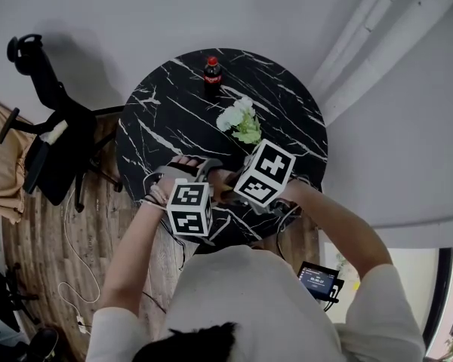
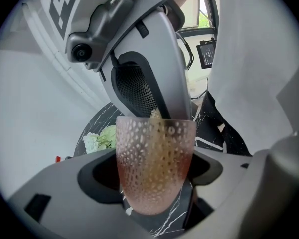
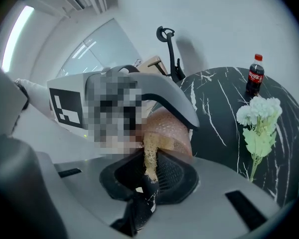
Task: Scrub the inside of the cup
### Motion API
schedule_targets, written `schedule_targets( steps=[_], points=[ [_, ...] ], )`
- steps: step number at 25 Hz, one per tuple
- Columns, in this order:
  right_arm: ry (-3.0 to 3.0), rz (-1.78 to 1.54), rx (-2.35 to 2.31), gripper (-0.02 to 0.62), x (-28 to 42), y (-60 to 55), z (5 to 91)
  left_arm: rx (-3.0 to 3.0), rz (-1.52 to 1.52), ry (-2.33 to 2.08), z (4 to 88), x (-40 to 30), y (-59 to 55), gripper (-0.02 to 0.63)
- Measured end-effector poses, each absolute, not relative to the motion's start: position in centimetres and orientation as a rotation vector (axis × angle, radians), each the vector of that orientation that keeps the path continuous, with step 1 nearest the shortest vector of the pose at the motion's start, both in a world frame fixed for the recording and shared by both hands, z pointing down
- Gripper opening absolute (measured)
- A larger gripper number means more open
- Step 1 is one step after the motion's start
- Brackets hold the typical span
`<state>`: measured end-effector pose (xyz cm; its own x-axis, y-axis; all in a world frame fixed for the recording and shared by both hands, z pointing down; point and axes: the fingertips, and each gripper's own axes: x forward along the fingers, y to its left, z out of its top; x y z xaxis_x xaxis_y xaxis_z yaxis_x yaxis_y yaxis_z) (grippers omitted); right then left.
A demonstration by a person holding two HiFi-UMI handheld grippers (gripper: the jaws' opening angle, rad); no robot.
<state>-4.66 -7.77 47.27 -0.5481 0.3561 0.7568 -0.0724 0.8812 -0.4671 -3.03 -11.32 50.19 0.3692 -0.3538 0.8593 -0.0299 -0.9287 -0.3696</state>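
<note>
at the far left a black office chair (image 1: pixel 49 138) stands on the wood floor, beside the round black marble worktop (image 1: pixel 287 100). the left gripper (image 2: pixel 154 176) is closed on the cup (image 2: pixel 156 148) – a pinkish, dimpled, see-through glass clamped by its lower body between the two pads, with its mouth turned toward the other gripper. in the head view it is held up over the near edge of the worktop, close to the person's chest, not resting on anything. farther back on the worktop a cola bottle (image 1: pixel 212 72) with a red cap stands upright, and just to its right, nearer the person, lies a bunch of white flowers (image 1: pixel 240 119), apart from the bottle. the right gripper (image 3: pixel 152 176) is clamped on a tan, fibrous scrubber (image 3: pixel 150 156) – its jaws are almost together, with the strand pinched between them. the far end of the scrubber goes in through the cup's mouth, and one jaw tip of this gripper dips past the rim too. at the far right, below the person's right elbow, sits a small device with a lit screen (image 1: pixel 317 280).
</note>
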Motion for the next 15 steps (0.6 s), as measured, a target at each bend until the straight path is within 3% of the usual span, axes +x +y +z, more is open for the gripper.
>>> schedule_targets(
  steps=[15],
  points=[
    [-2.075,0.956,-0.18,0.058,-6.4,-6.5,46.4,-2.255,-1.575,0.353,50.0,-4.4,-10.3,0.371]
  ],
)
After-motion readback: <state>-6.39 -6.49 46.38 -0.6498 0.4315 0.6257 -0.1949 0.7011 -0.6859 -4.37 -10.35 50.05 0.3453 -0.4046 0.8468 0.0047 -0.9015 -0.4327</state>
